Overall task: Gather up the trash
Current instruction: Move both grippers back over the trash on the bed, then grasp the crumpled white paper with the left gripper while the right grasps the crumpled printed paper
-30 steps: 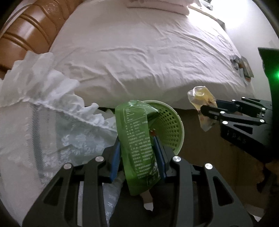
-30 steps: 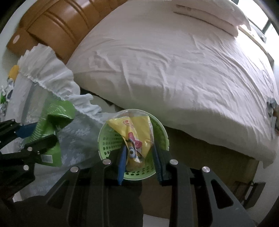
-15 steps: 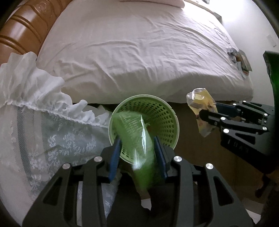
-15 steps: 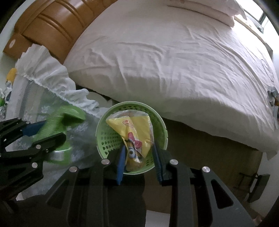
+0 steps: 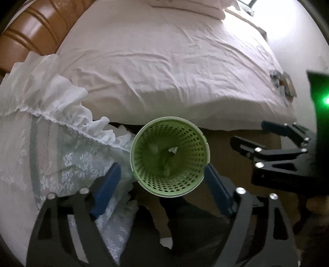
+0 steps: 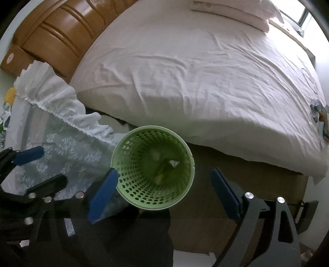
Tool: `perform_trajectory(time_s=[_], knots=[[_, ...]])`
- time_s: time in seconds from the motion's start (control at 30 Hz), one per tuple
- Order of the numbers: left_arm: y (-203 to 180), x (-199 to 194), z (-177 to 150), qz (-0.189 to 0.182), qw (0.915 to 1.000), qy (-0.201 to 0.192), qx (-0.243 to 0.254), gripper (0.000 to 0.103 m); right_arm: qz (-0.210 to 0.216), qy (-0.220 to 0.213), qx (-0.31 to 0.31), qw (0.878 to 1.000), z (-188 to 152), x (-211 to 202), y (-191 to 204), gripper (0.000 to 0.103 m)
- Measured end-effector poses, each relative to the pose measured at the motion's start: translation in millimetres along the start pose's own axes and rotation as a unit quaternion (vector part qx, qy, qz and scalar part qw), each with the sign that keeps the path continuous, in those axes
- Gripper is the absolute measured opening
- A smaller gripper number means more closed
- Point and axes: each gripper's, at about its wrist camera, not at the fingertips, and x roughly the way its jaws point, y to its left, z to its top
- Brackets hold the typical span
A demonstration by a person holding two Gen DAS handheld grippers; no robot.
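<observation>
As both tools hung over the green basket [image 5: 144, 180], the left gripper [image 5: 162, 184] and the right gripper [image 6: 164, 193] had just been opening, and their blue pads stood wide apart with nothing between them. The wrappers [image 6: 164, 168] lay dimly at the bottom of the basket, too murky to tell one from another. Such packets looked light, thin and crinkly, probably slick on the pads, so any further one would best be pinched flat across its middle or along a sealed edge, not by a loose corner. The basket itself seemed a light, perforated plastic thing, stiff enough at its rim [image 6: 191, 164] to be taken there, but likely to tip if knocked.

Just beside the basket on one side hung a white lace cloth [image 5: 61, 160] with a frilled edge, soft and apt to snag a finger. Beyond the basket rose the bed [image 6: 205, 82], its crumpled white sheet overhanging the wooden frame. Near the bed's far edge lay some small items [image 5: 282, 82], possibly more trash, too small to identify. Farthest off stood the wooden headboard [image 6: 57, 39] and the pillows [image 6: 236, 12].
</observation>
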Motion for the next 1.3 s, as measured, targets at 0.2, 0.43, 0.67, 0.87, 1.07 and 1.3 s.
perform_trajectory(time_s=[0.2,0.43,0.67,0.87,1.07,1.3], knots=[[14.2,-19.5,0.6,-0.008,0.9989,-0.026,-0.039,0.082,-0.005,-0.003,-0.01,1.0,2.2,-1.3,4.7,0.093],[54.2,-59.6,-12.9,0.032,0.9907,-0.08,-0.105,0.083,-0.001,-0.016,-0.031,0.999,9.1,-9.2,20.7,0.093],[137.7,-109.5,-60.8,0.114,0.9624,-0.125,-0.212,0.083,0.026,-0.038,-0.089,0.995,31.5,-21.8,80.9,0.093],[213.0,-139.6,-113.9,0.165,0.9248,-0.148,-0.309,0.083,0.061,-0.047,-0.154,0.985,48.6,-23.2,168.0,0.095],[279.6,-151.0,-163.7,0.192,0.8922,-0.151,-0.38,0.083,0.1,-0.047,-0.208,0.972,55.6,-23.8,264.9,0.096],[348.3,-144.4,-179.9,0.212,0.8672,-0.152,-0.424,0.083,0.121,-0.049,-0.252,0.959,61.7,-28.4,352.6,0.098]])
